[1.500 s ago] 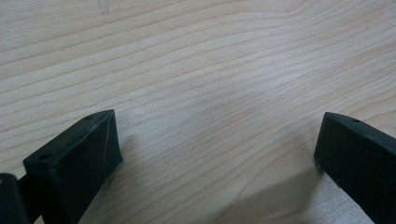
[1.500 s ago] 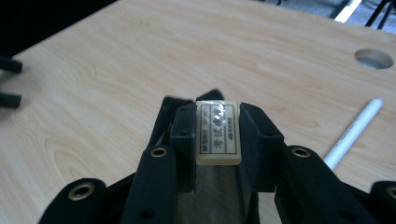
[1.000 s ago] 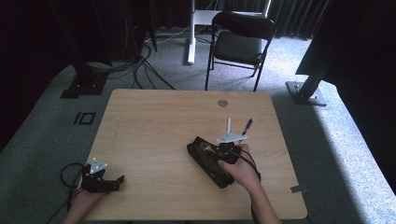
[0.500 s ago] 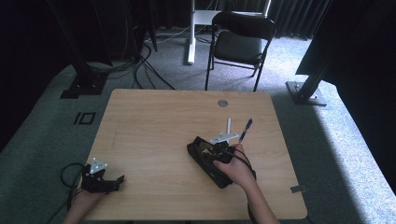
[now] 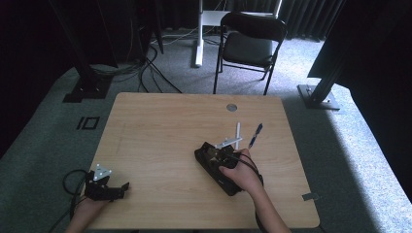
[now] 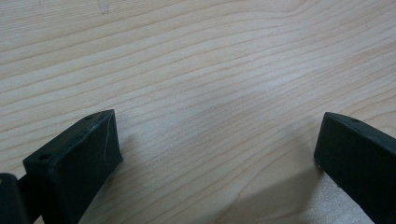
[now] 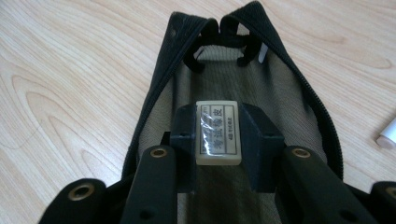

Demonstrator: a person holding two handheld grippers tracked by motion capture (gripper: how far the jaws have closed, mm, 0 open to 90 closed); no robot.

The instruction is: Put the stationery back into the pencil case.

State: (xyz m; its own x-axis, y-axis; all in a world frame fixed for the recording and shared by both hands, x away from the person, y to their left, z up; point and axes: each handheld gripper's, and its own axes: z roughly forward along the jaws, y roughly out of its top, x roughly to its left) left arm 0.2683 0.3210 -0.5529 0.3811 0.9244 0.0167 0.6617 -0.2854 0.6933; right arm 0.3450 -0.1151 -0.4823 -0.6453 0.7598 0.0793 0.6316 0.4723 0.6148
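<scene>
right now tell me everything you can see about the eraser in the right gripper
The eraser is a small off-white rectangular block, rubbery-looking, in a clear glossy wrapper with a label of dark printed characters. It lies flat, label up, pinched on its two long sides by the black pads of the right gripper. It hangs over the open mouth of a black zippered pencil case with a grey lining, which lies on the wooden table.

A light wooden table [image 5: 160, 141] stands on grey carpet [image 5: 369, 145]. An open black pencil case [image 5: 216, 167] lies right of centre on its top, with a white pen [image 5: 237, 135] and a blue pen [image 5: 255, 135] just beyond it. A round grey cable port [image 5: 231, 107] sits near the far edge.
</scene>
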